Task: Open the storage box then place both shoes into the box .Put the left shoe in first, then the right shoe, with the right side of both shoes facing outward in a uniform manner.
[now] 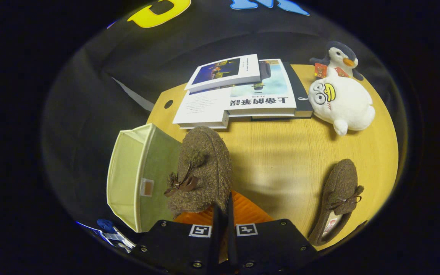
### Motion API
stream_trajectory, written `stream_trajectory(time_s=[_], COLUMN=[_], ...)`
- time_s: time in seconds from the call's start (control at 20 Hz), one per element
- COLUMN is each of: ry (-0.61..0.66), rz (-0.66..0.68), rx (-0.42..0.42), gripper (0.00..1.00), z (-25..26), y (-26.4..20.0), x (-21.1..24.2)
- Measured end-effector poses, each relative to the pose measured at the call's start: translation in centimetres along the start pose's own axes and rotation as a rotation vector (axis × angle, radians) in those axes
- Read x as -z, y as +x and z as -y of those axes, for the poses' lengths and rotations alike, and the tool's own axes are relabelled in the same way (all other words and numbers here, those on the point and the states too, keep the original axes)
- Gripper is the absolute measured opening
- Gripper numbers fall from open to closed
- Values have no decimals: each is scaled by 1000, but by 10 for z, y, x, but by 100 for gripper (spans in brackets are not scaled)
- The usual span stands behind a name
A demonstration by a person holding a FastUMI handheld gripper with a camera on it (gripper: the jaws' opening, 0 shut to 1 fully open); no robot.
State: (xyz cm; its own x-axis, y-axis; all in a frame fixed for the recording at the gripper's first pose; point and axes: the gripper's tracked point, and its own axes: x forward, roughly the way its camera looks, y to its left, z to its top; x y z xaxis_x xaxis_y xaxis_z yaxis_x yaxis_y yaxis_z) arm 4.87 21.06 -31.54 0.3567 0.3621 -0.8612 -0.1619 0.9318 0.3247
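Clearly we count two shoes: one point(204, 168) clenched in our gripper point(223, 214), heel hidden; the other point(338, 196) partly cut off.

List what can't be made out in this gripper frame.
- Heel of the held shoe, gripper view: behind the gripper, whose jaws stand nearly closed on it.
- Inside of the storage box: it faces away, so contents can't be told.
- Heel end of the second shoe: cut off at the table edge.
- Lower books: covered by those stacked above.
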Motion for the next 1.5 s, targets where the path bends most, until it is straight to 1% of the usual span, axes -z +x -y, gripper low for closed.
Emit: stream_trajectory(time_s=[0.2, 0.35, 0.75, 0.95, 1.2, 1.45, 1.5], ry=[-12, -54, -168, -206, -227, -246, -240], rz=[7, 12, -21, -62, -113, -124, -122], rx=[-60, -92, -181, -188, -165, -145, -155], gripper=[10, 9, 9, 9, 9, 9, 9], z=[-38, -69, -164, -198, -213, -218, -220], y=[-21, -28, -12, 12, 43, 56, 59], x=[-13, -24, -33, -24, -10, -4, -3])
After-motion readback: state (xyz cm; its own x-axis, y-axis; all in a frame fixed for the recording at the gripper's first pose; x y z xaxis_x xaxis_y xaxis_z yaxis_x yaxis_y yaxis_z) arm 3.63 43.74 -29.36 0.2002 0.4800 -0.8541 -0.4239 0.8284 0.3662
